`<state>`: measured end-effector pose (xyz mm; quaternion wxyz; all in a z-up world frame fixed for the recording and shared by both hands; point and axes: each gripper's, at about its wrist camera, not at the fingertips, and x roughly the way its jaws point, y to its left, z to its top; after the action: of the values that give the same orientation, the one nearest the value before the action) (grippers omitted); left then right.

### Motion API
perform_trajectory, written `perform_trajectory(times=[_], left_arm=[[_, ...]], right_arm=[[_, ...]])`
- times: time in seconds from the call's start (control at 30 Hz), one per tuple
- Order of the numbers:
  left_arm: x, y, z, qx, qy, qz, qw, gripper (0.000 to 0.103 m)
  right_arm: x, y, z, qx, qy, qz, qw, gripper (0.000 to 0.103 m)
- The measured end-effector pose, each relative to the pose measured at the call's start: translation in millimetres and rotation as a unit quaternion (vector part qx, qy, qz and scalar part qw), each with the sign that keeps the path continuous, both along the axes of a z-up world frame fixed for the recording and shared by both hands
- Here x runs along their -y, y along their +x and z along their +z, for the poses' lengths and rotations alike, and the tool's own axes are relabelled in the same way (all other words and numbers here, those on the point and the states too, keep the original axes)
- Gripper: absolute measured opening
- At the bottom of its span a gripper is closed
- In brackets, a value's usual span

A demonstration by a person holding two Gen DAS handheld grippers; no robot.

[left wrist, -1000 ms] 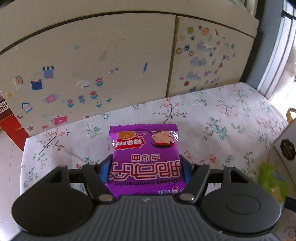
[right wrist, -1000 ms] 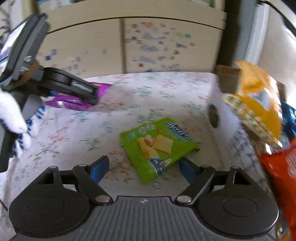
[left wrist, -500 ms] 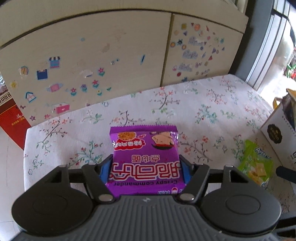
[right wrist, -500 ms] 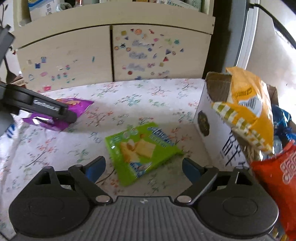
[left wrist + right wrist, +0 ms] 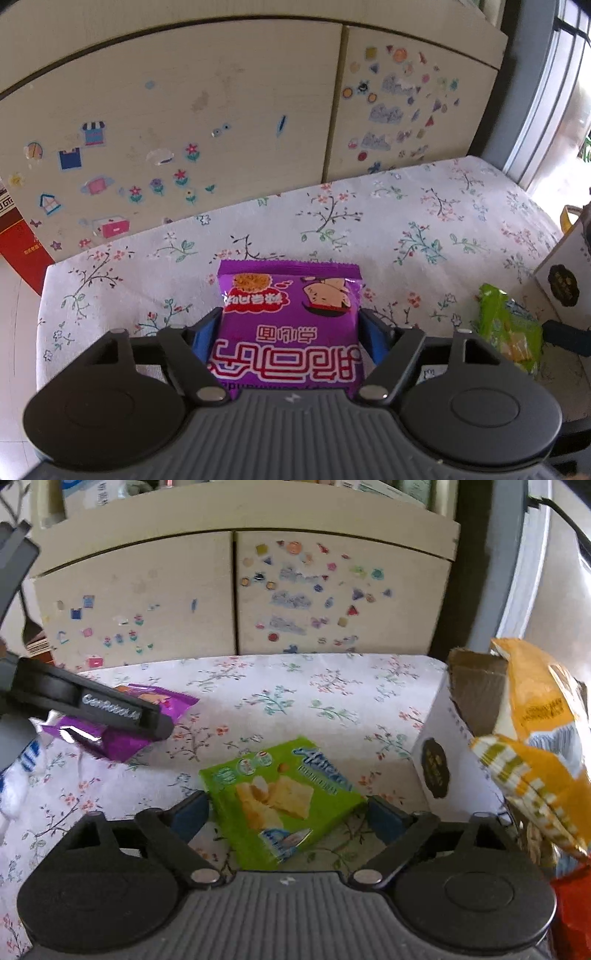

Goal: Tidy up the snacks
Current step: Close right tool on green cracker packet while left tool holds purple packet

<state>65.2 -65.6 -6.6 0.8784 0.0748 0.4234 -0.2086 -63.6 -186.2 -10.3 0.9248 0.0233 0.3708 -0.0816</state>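
Purple packet: glossy, cartoon print; left gripper opening, pads seemingly still touching it.
Green cracker packet: flat between the closing, unclenched right gripper.
Right view only: orange bag in white box.

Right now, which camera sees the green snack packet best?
The right wrist view: the green snack packet lies whole between the open right gripper fingers. The left wrist view shows it only crumpled at the right edge.

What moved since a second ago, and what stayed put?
The right gripper moved in around the green snack packet; its jaws are closing, not yet gripping. The left gripper, jaws opening, stayed around the purple snack packet.
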Motion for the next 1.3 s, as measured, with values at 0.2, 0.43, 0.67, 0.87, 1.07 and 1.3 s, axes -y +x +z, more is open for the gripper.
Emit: perform_trajectory(times=[0.2, 0.43, 0.67, 0.87, 1.07, 1.3], left_arm=[[-11, 1, 3, -0.003, 0.006, 0.012, 0.9999, 0.070], [-29, 5, 7, -0.016, 0.007, 0.028, 0.9994, 0.070], [-32, 2, 7, -0.015, -0.001, 0.014, 0.9998, 0.070], [-31, 2, 7, -0.019, -0.006, 0.005, 0.9998, 0.070], [-31, 2, 6, -0.018, -0.007, 0.002, 0.9998, 0.070], [-27, -1, 4, -0.013, -0.001, -0.012, 0.9998, 0.078]], right_arm=[[-12, -4, 5, 0.000, 0.012, 0.077, 0.997, 0.088], [-39, -19, 22, 0.023, -0.019, 0.179, 0.983, 0.089], [-26, 1, 22, 0.029, -0.044, 0.154, 0.987, 0.100], [-14, 22, 7, 0.007, -0.029, 0.153, 0.988, 0.102], [-6, 31, -2, -0.003, -0.006, 0.158, 0.987, 0.103], [-7, 29, 1, -0.011, 0.016, 0.161, 0.987, 0.090]])
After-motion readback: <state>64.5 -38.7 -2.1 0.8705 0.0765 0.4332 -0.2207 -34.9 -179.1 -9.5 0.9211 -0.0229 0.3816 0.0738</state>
